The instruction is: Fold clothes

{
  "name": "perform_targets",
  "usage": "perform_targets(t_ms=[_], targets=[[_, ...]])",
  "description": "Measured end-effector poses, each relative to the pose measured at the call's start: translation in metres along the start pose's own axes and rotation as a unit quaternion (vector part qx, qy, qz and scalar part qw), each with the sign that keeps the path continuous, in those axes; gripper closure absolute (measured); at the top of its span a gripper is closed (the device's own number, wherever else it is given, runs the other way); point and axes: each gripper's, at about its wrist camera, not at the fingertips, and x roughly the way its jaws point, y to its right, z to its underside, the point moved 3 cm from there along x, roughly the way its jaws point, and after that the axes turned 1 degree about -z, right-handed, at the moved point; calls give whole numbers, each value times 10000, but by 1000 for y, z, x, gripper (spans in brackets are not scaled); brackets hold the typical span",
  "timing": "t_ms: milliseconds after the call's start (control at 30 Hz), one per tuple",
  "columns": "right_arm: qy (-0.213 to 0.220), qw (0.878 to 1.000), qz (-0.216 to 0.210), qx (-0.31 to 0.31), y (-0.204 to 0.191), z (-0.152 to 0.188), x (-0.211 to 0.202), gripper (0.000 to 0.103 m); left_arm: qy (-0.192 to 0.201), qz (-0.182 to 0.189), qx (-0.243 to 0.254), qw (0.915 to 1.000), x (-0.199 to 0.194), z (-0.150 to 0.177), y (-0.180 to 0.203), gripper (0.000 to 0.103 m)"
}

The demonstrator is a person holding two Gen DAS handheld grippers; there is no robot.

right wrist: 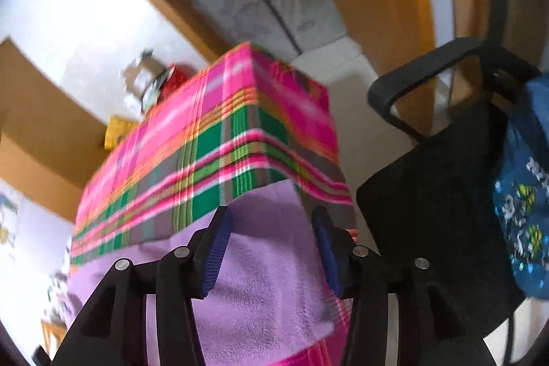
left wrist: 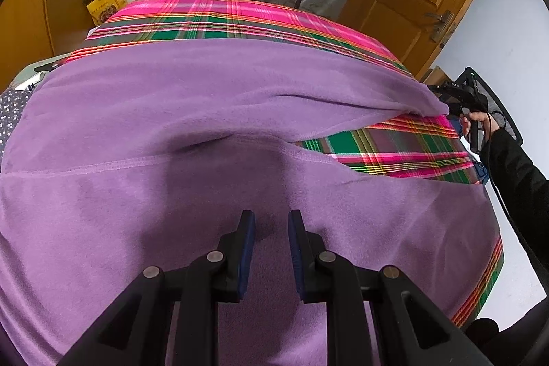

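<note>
Purple fleece garment lies spread over the plaid-covered bench, filling the centre and lower part of the left wrist view. A stitched seam runs left to right across mid-frame. A fold or flap edge curves from centre toward the right, exposing a wedge of plaid cloth at centre right. Garment's long axis reads roughly left–right in that view; the far plaid strip stays uncovered along the top.

Left claw: lower centre of its frame, just over the fleece, jaws parted with fleece showing in the gap. Whether the pads pinch a ridge of cloth I cannot tell; no clear bunching between them.

Right claw: frame blurred. Jaws stand apart over the garment's corner, which lies at lower centre of that view near the bench corner; nothing pressed between the pads. In the left view, the same corner of fleece tapers to a point at the right edge, right beside the person's hand on the tool; grip there not resolvable.

Judgement: the right claw is the nearer to the free right-hand corner, which lies directly ahead of and below it. Next move likely turns on taking that corner and carrying it leftward along the long axis.

Black chair with a blue printed cloth stands right of the bench.
</note>
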Motion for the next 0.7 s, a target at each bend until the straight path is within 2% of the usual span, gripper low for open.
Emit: perform_targets(t_ms=[67,167,233,267,300,433,567,700], targets=[[161,9997,78,-155,-5,-5,-1,95,-21,-14,-13,10000,2,-1,0,83],[554,9980,178,-234,-12,-16,-9,95,-55,-31,-23,10000,6,-2,1,83],[662,9971,278,-246,-18,-22,-9,92,-50,-29,-2,10000,7,-3,2,83],[632,9971,348,-251,-20,-23,-8,86,-51,-8,0,10000,7,-3,3,83],[596,9972,398,-232,-20,-23,-6,74,-48,13,1,10000,8,-4,4,83],[699,9957,432,438,9,-14,-20,61,-26,72,18,10000,6,-2,4,83],[815,9827,-168,1653,50,13,-41,59,-6,128,18,9999,3,0,2,83],[759,9698,-743,2196,66,45,-49,57,17,170,30,9998,1,2,2,83]])
